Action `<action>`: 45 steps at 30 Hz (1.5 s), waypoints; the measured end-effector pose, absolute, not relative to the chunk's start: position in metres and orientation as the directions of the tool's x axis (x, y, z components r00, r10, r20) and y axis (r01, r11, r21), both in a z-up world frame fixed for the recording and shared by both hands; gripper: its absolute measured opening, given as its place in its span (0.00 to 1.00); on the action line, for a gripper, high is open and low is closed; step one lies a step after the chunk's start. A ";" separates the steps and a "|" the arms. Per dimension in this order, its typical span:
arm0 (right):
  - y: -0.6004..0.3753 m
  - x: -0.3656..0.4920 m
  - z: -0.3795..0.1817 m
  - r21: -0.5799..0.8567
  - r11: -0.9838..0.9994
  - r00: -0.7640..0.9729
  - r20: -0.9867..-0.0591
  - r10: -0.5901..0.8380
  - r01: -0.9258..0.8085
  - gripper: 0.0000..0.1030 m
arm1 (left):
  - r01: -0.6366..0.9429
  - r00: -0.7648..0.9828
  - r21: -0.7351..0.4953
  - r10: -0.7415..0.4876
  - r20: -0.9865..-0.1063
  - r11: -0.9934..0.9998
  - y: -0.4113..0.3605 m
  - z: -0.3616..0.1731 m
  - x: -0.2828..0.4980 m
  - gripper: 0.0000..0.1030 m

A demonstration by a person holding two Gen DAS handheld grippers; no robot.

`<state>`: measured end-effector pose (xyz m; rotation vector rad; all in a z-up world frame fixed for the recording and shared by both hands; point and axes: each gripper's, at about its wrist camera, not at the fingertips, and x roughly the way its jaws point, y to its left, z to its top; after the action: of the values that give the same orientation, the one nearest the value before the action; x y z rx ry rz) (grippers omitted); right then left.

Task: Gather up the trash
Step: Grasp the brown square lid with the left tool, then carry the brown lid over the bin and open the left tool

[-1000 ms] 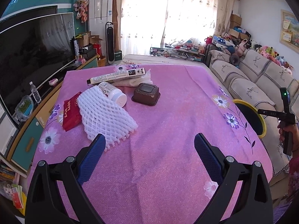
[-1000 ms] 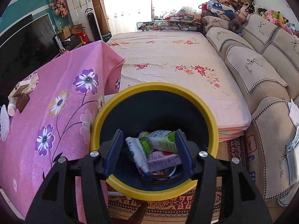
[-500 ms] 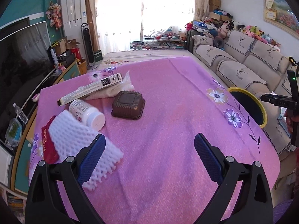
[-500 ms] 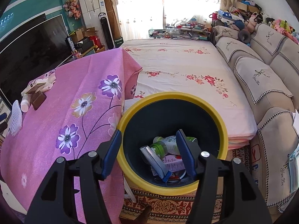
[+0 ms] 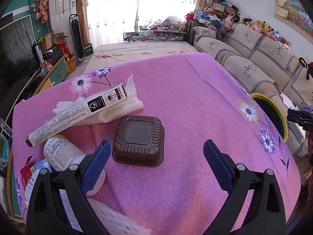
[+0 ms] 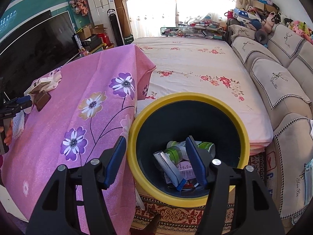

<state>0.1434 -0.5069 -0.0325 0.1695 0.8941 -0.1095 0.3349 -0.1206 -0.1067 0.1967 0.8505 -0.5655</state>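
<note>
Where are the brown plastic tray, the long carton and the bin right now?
brown plastic tray (image 5: 139, 139), left wrist view, flat top.
long carton (image 5: 78, 111), left wrist view, printed side.
bin (image 6: 135, 129), right wrist view, yellow rim.

Daylight pours through the curtained window (image 5: 140, 9) at twelve o'clock, blown out to white glare in both views. The pink tablecloth (image 5: 185, 98) is evenly lit with soft, faint shadows. Fisheye bending curves everything toward the rims, where black vignette fills the corners. Focus is sharp.
</note>
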 end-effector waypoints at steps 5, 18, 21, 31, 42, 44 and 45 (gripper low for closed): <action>-0.505 0.148 -0.036 0.110 0.981 0.620 -0.785 -0.014 0.161 0.58 | 0.548 0.517 -0.042 -0.378 -0.768 0.836 -0.125 -0.117 0.355 0.92; -0.506 0.153 -0.043 0.122 0.981 0.611 -0.791 0.004 0.151 0.58 | 0.545 0.492 -0.025 -0.344 -0.800 0.838 -0.136 -0.134 0.379 0.72; -0.507 0.152 -0.043 0.122 0.981 0.610 -0.792 0.005 0.150 0.58 | 0.552 0.490 -0.006 -0.331 -0.806 0.834 -0.140 -0.137 0.377 0.66; -0.504 0.143 -0.036 0.132 0.981 0.630 -0.777 0.012 0.143 0.58 | 0.558 0.519 0.020 -0.330 -0.789 0.829 -0.155 -0.132 0.349 0.58; -0.515 0.113 -0.019 0.141 0.976 0.668 -0.744 -0.008 0.168 0.58 | 0.645 0.517 0.031 -0.407 -0.753 0.763 -0.225 -0.088 0.270 0.58; -0.522 0.105 -0.015 0.141 0.974 0.675 -0.737 -0.017 0.179 0.58 | 0.662 0.505 0.019 -0.427 -0.750 0.750 -0.245 -0.082 0.259 0.58; -0.526 0.101 -0.014 0.137 0.973 0.678 -0.735 -0.025 0.185 0.58 | 0.675 0.494 0.010 -0.441 -0.749 0.738 -0.256 -0.079 0.254 0.59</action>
<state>0.1007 -0.5257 -0.0138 0.2072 0.8193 -0.1193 0.2540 -0.2560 -0.0795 0.3225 0.8027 -0.6909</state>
